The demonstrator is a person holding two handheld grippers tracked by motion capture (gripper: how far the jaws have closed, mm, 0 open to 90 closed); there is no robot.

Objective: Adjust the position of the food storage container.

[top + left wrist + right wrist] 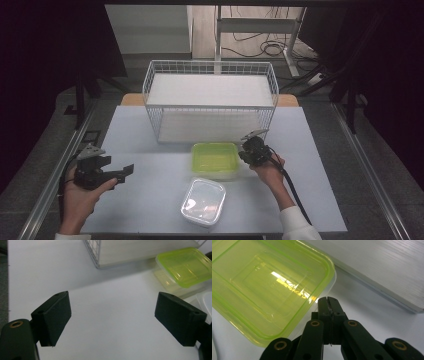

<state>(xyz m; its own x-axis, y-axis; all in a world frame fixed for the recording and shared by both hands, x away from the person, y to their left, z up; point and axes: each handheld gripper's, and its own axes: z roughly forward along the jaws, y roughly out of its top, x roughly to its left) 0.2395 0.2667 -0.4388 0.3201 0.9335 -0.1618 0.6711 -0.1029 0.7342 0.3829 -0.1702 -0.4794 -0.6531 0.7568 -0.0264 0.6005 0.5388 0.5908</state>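
**Jaws clenched at the green lid, other pair spread wide**

Your right hand-held gripper [329, 299] sits closest to its own camera: two matte black jaws pressed flat together with nothing between them, brass-ringed pivots on the linkage arms below. Their tips lie right at the rim of the green-lidded container [265, 285], a square tub with rounded corners whose translucent lime lid has a stepped, recessed centre and glossy highlights; whether the tips actually touch the rim you cannot tell from this angle. That container's clear base is barely visible under the lid's edge, and its left and bottom portions are cut off by the frame.

From the high view, the tub stands on the pale, smooth worktop [150, 190] just in front of the white wire basket [210, 100], whose thin grid walls enclose a flat white board. Nearer to you lies a clear container [203, 201] of the same rounded shape, colourless and shiny, its contents hard to make out through reflections.

Your left hand-held gripper [112, 317] is released, its blocky rubber-like pads spread wide over bare worktop, well apart from both tubs. In its own view the clear container is only a sliver at the right edge, and the basket's corner is cropped at the top
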